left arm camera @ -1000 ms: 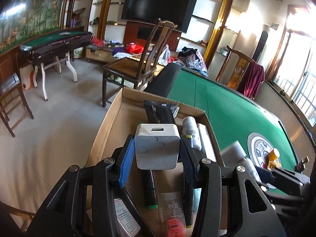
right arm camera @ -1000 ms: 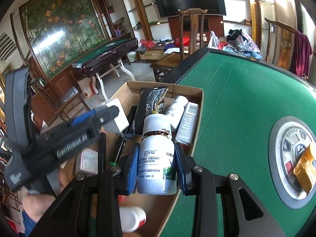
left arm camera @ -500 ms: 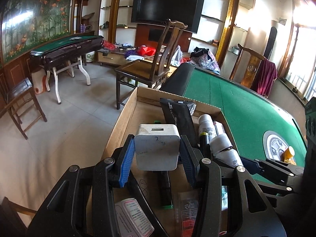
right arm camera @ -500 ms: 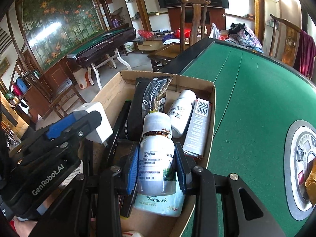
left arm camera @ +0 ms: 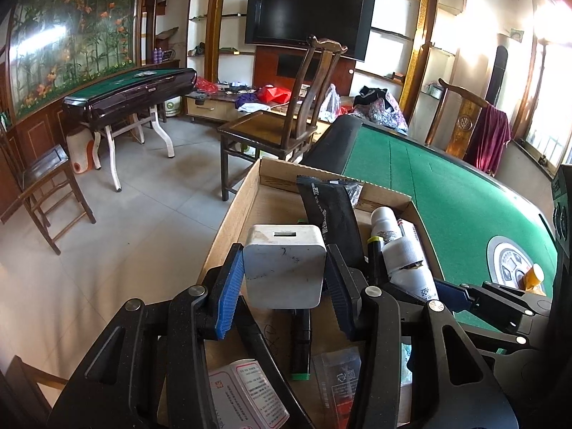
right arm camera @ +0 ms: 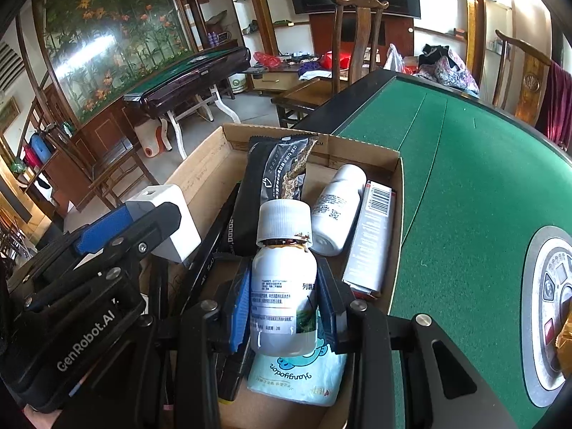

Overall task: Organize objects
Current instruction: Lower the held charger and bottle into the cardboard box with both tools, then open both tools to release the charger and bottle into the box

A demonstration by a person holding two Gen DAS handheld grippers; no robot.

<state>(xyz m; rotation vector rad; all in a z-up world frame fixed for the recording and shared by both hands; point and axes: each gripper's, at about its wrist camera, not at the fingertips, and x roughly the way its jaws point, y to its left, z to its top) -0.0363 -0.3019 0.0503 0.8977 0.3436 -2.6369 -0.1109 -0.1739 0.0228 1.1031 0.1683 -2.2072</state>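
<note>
Left gripper (left arm camera: 284,282) is clamped on a white charger (left arm camera: 285,265), blue pads pressing both its sides. It holds the charger above the open box (left arm camera: 232,214), over the box's left half. From the right wrist view the same charger (right arm camera: 168,221) sits in the left gripper (right arm camera: 143,225) beside the box's left wall.

Right gripper (right arm camera: 282,304) is closed on a white bottle (right arm camera: 283,286), cap forward, label facing up. The bottle hangs over the near end of the box (right arm camera: 211,153), above a pale blue tissue pack (right arm camera: 296,375) that lies on the box floor.

Box contents further in: a black pouch (right arm camera: 271,186) leaning toward the far wall; a second white bottle (right arm camera: 338,207) lying just right of it; a long carton (right arm camera: 370,239) with a barcode against the right wall. A black bar (right arm camera: 211,246) lies left of the pouch.

In the left wrist view, a marker (left arm camera: 300,339) with a green end lies under the charger, and a printed packet (left arm camera: 246,393) lies near the front.

The box rests on the left edge of a green felt table (right arm camera: 464,178). A wooden chair (left arm camera: 282,125) stands beyond it.
</note>
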